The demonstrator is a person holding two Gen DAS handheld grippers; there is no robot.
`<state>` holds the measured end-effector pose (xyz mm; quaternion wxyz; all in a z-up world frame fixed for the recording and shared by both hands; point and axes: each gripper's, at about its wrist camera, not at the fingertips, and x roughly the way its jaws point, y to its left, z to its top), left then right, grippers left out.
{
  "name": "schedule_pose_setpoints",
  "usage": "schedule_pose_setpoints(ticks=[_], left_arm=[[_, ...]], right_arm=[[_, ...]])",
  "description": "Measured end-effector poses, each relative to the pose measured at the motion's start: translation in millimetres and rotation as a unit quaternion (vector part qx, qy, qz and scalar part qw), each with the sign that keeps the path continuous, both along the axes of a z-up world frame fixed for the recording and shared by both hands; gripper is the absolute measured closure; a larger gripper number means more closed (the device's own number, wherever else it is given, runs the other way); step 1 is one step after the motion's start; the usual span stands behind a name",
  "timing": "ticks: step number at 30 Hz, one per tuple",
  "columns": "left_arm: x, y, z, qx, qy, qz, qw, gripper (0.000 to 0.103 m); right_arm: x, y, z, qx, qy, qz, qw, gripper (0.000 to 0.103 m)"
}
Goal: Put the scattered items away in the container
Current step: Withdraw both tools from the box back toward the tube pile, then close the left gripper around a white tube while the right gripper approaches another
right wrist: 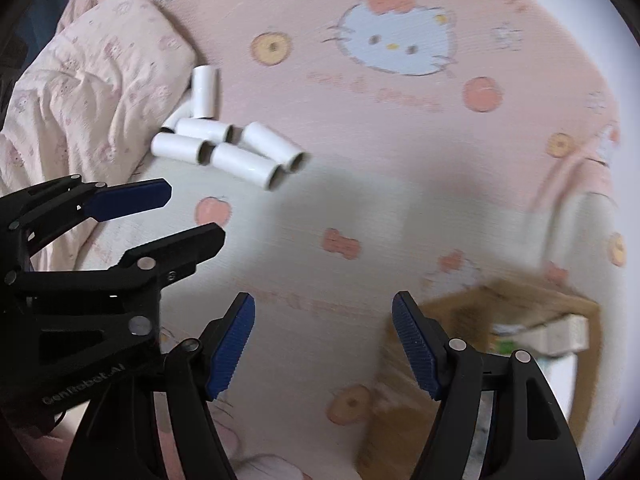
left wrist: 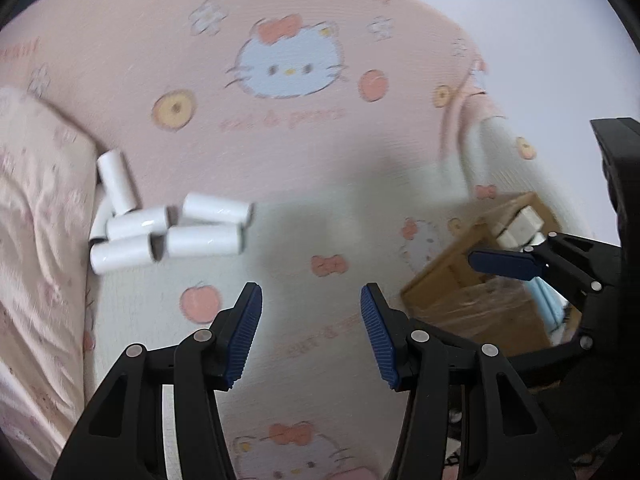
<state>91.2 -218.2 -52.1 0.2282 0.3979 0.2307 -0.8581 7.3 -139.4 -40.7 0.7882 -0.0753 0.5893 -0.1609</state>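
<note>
Several white cardboard tubes (left wrist: pixel 168 224) lie in a loose pile on the pink Hello Kitty bedsheet (left wrist: pixel 288 128), next to a pillow. The pile also shows in the right wrist view (right wrist: pixel 228 144). A brown cardboard box (left wrist: pixel 480 280) sits on the bed at the right, with white items inside; it shows in the right wrist view (right wrist: pixel 500 352) too. My left gripper (left wrist: pixel 312 332) is open and empty above the sheet. My right gripper (right wrist: pixel 324 344) is open and empty, left of the box. Each gripper appears in the other's view.
A pale pink pillow (left wrist: pixel 36 240) lies at the left, against the tubes; it is at the upper left in the right wrist view (right wrist: pixel 88 88). A white wall (left wrist: pixel 540 40) stands beyond the bed's far edge.
</note>
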Motion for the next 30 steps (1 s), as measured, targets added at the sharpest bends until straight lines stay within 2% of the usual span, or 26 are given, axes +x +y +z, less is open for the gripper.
schedule_pose_setpoints(ticks=[3, 6, 8, 10, 13, 15, 18, 21, 22, 24, 26, 28, 30], left_arm=[[12.7, -23.8, -20.5, 0.003, -0.016, 0.033, 0.9993, 0.047], [26.0, -44.3, -39.2, -0.007, -0.026, 0.065, 0.9975, 0.047], [32.8, -56.2, -51.0, -0.008, -0.034, 0.081, 0.9961, 0.047], [39.4, -71.8, -63.9, 0.016, -0.027, 0.092, 0.9953, 0.047], [44.7, -94.3, -81.5, 0.076, -0.001, 0.111, 0.9909, 0.047], [44.5, -107.2, -94.1, 0.105, 0.021, 0.121, 0.9869, 0.047], [37.1, -117.7, -108.8, 0.110, 0.030, 0.138, 0.9837, 0.047], [30.1, -124.6, -117.7, 0.127, 0.051, 0.162, 0.9773, 0.047], [27.6, -127.0, -120.0, 0.136, 0.060, 0.167, 0.9747, 0.047], [21.5, -132.7, -124.6, 0.152, 0.076, 0.177, 0.9695, 0.047], [14.4, -141.6, -130.3, 0.166, 0.074, 0.188, 0.9653, 0.046], [9.3, -151.2, -136.5, 0.184, 0.071, 0.197, 0.9603, 0.046], [4.9, -160.0, -143.5, 0.198, 0.063, 0.209, 0.9557, 0.046]], right_arm=[[15.2, -3.1, -19.1, 0.024, 0.009, 0.004, 1.000, 0.033], [29.1, -15.6, -35.4, 0.102, -0.001, -0.012, 0.995, 0.033], [39.1, -31.9, -47.9, 0.163, -0.010, -0.054, 0.985, 0.033], [48.0, -43.0, -55.4, 0.186, -0.028, -0.083, 0.979, 0.033], [60.5, -58.4, -62.3, 0.218, -0.066, -0.115, 0.967, 0.033], [70.4, -66.3, -65.3, 0.217, -0.087, -0.137, 0.963, 0.033], [84.8, -73.6, -67.2, 0.209, -0.112, -0.165, 0.957, 0.031], [88.3, -80.1, -71.2, 0.229, -0.146, -0.217, 0.937, 0.029], [88.4, -81.3, -72.4, 0.244, -0.160, -0.217, 0.931, 0.029], [95.2, -81.0, -74.8, 0.237, -0.182, -0.202, 0.932, 0.029], [106.0, -84.4, -80.4, 0.230, -0.204, -0.181, 0.934, 0.028], [116.7, -94.3, -89.5, 0.254, -0.221, -0.164, 0.927, 0.028], [129.7, -101.8, -95.8, 0.243, -0.223, -0.155, 0.931, 0.028]])
